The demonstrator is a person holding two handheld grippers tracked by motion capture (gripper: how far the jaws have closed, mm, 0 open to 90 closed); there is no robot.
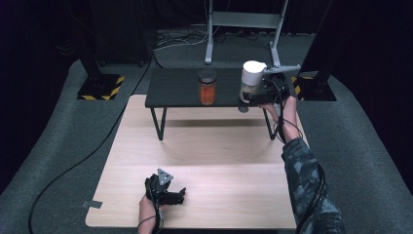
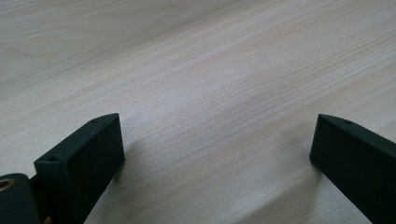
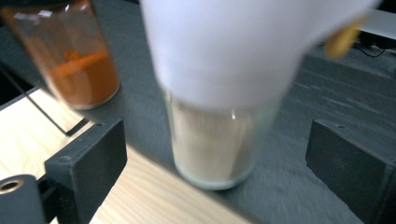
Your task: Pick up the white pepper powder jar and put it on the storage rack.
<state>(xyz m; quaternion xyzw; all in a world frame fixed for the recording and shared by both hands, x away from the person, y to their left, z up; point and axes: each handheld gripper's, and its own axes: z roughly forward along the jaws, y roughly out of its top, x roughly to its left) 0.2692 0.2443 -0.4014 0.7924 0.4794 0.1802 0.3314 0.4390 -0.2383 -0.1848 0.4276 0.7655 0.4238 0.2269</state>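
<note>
On the right end of a low black shelf [image 1: 175,90] stands a glass jar with a wide white cap [image 1: 252,80], holding pale powder. My right gripper [image 1: 249,95] reaches it from the right, open. In the right gripper view the white-capped jar [image 3: 219,116] stands between the two black jaws with a gap on each side, so my right gripper [image 3: 217,154] does not press on it. A jar of orange powder [image 1: 207,87] stands upright to its left [image 3: 74,60]. My left gripper [image 1: 181,195] rests open near the wooden table's front edge, nothing between its jaws [image 2: 217,144].
The black shelf stands on thin legs at the far end of the light wooden table [image 1: 219,161]. A small piece of tape [image 1: 91,204] lies at the front left corner. Behind are a metal stand [image 1: 243,22], black bases with yellow stripes [image 1: 101,87] and a floor cable [image 1: 73,165].
</note>
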